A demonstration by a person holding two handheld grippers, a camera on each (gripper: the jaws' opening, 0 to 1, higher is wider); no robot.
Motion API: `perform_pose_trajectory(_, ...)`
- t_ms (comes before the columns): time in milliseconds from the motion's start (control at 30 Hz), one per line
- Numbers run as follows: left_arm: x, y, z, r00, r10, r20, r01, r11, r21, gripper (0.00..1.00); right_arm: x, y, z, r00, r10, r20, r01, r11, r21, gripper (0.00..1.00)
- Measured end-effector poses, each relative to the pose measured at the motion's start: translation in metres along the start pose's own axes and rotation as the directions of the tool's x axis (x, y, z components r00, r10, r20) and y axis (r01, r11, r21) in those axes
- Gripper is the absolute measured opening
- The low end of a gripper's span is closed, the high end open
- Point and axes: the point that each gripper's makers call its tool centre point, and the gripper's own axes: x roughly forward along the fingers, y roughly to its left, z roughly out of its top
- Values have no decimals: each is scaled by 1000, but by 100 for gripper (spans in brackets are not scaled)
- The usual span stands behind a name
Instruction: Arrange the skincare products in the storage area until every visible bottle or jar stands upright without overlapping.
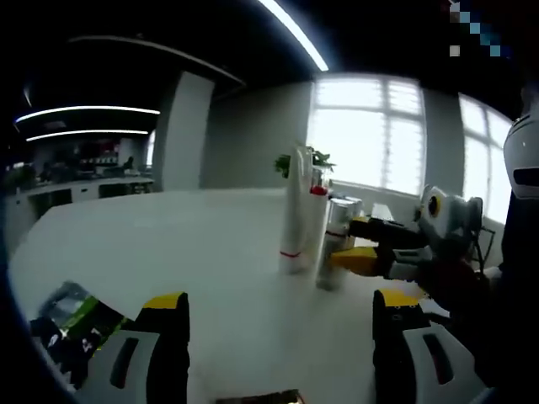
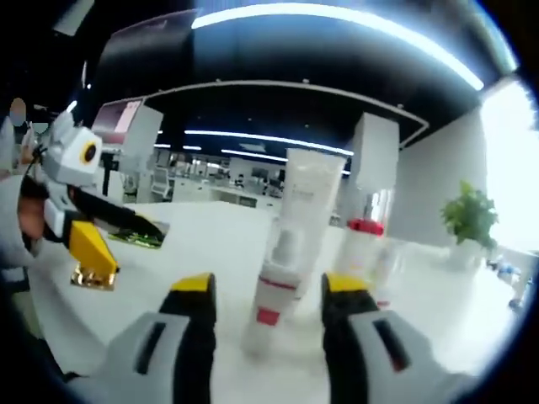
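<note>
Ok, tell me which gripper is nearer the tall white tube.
Right. The right gripper has its jaws on either side of the tall white tube, seemingly at its lower part. The left gripper sits back across bare table, jaws open, apart from it.

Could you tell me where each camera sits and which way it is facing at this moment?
Left gripper view: rides on the left hand-held gripper, open, looking across the white table toward bright windows; the tall white tube and a silver bottle stand ahead, with the right hand-held gripper at that bottle.
Right gripper view: rides on the right hand-held gripper, facing the office interior, jaws either side of a white bottle; the left hand-held gripper enters from the left.
Shared: the tall white tube, the table, each other's gripper.
</note>
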Motion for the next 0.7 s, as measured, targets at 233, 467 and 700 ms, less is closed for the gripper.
perform_pose_trajectory(233,-20,25,9,996,87,26,-87,996,6,92,0,-20,39,994,-26,105,32,998,-52,47)
perform_pose_trajectory(467,-32,34,3,990,138,16,-138,990,0,92,2,-13,79,975,60,213,-41,995,-92,44)
perform_pose_trajectory(700,-39,33,-3,986,167,1,-167,986,-1,91,5,27,88,936,264,232,-232,960,-158,39)
